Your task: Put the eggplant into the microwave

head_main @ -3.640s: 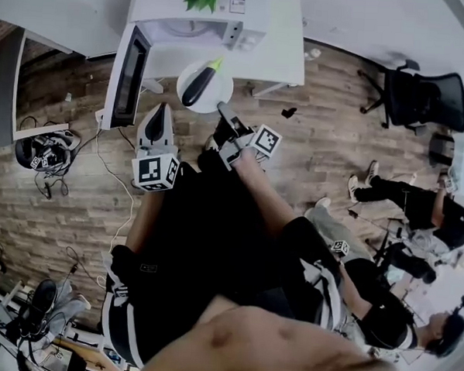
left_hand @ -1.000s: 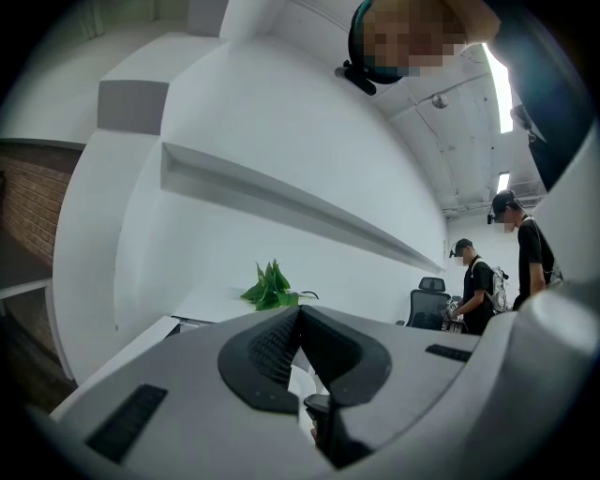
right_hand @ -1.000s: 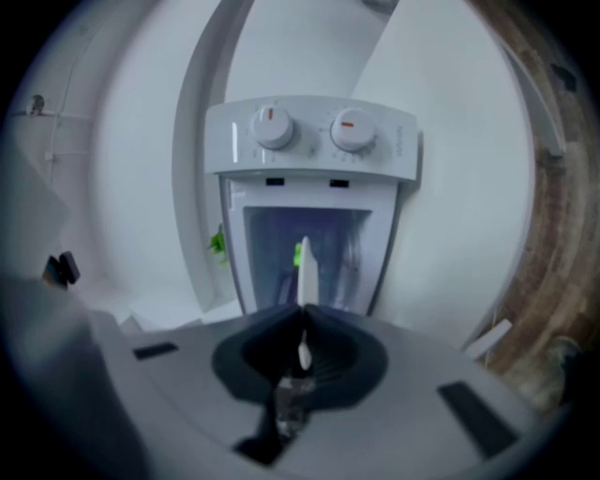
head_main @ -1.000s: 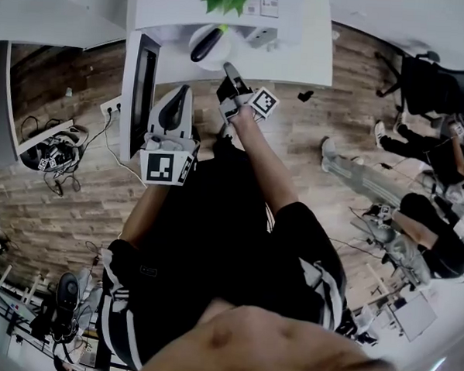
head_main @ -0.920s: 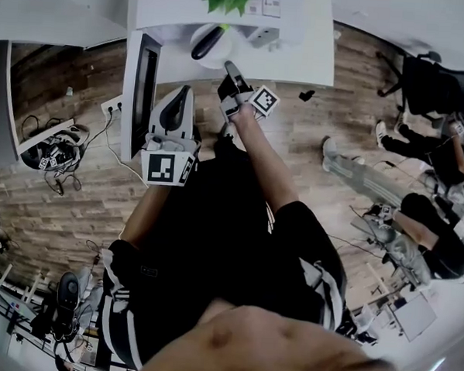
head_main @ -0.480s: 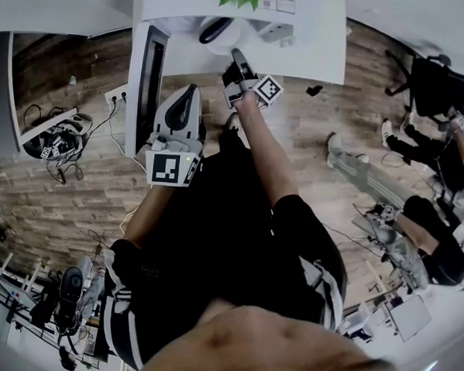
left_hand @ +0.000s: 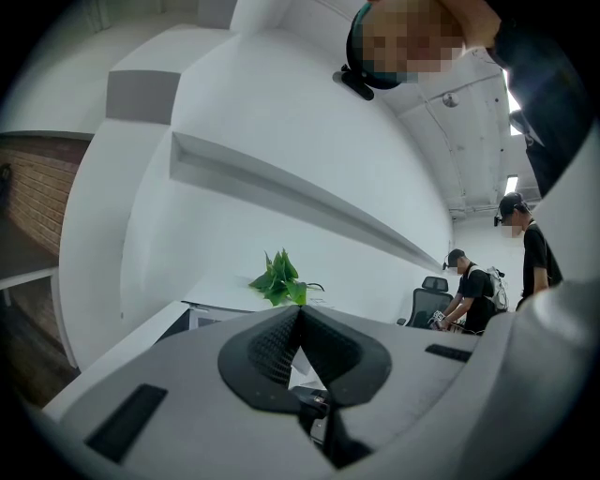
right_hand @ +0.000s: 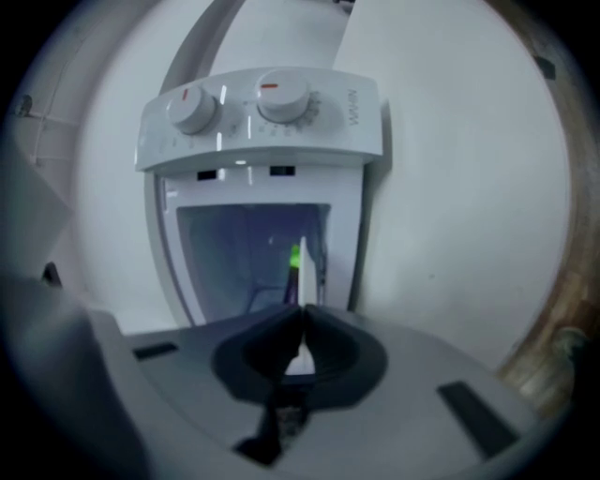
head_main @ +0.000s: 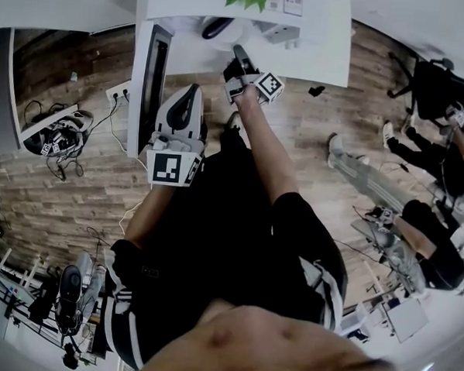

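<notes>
**Plated eggplant at the microwave's mouth**

The right gripper (right_hand: 302, 314) is clamped on the rim of a round white plate (right_hand: 303, 272), which carries the dark purple eggplant with a green stem (head_main: 217, 27). Plate and eggplant sit at the open front of the white two-knob microwave (right_hand: 258, 112), partly inside its cavity. The microwave's dark door (head_main: 154, 68) stands swung open at the left end of the white tabletop (head_main: 316, 57). The left gripper (left_hand: 298, 314) hovers near the door, its jaws together and empty.

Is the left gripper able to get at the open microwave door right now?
Probably yes. The left gripper, shut and empty, sits just beside the open microwave door with nothing between them. The right gripper, holding the plate, is off on its other side.
</notes>
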Action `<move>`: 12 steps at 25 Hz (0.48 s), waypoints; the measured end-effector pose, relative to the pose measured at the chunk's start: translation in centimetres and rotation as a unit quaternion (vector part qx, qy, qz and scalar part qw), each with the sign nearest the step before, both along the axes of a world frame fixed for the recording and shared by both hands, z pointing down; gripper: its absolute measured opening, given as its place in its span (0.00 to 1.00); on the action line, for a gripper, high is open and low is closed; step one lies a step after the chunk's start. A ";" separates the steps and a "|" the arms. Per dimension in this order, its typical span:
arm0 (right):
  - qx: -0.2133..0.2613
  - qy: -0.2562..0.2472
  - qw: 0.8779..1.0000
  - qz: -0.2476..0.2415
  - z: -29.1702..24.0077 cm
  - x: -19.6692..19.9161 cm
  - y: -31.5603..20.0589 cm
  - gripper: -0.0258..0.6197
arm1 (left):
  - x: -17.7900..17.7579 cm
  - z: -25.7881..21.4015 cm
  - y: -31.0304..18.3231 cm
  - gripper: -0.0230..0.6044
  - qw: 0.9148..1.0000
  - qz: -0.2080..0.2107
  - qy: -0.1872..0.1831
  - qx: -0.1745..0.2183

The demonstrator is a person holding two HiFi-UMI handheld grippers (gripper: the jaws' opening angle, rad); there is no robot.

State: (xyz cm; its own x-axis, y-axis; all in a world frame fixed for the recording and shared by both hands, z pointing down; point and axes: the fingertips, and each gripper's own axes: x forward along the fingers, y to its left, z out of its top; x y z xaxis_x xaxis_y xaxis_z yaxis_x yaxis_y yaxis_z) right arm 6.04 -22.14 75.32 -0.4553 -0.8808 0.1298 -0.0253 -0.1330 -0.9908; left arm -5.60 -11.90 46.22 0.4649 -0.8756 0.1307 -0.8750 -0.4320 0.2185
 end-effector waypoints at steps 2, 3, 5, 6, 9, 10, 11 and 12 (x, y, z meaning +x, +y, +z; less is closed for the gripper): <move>0.000 -0.005 1.000 0.001 0.1 -0.2 -0.4 0.10 | -0.1 0.2 -0.2 0.09 1.000 0.000 0.000 -0.002; -0.001 -0.007 1.000 0.003 0.2 -0.3 -0.6 0.10 | -0.2 0.2 -0.3 0.09 1.000 0.000 0.000 -0.003; -0.006 -0.009 1.000 0.004 0.2 -0.5 -0.9 0.10 | -0.3 0.1 -0.4 0.09 1.000 -0.002 0.001 -0.002; -0.009 -0.008 1.000 0.004 0.2 -0.5 -1.0 0.10 | -0.4 0.1 -0.5 0.09 1.000 -0.004 0.002 -0.002; -0.012 -0.010 1.000 0.005 0.2 -0.8 -1.5 0.10 | -0.7 0.2 -0.6 0.09 1.000 -0.007 0.004 -0.006; -0.013 -0.011 1.000 0.006 0.2 -0.9 -1.7 0.10 | -0.7 0.3 -0.6 0.09 1.000 -0.007 0.005 -0.008; -0.014 -0.010 1.000 0.007 0.3 -0.9 -1.8 0.10 | -0.8 0.4 -0.6 0.09 1.000 -0.008 0.005 -0.009; -0.017 -0.009 1.000 0.008 0.3 -0.9 -1.9 0.10 | -0.9 0.4 -0.7 0.09 1.000 -0.008 0.005 -0.010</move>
State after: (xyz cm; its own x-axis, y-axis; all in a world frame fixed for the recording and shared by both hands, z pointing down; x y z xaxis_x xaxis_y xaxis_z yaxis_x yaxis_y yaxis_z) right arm 5.18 -24.08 75.65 -0.4435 -0.8833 0.1519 -0.0059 -0.1666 -0.9860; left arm -6.46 -12.56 46.65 0.4528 -0.8799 0.1441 -0.8792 -0.4138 0.2364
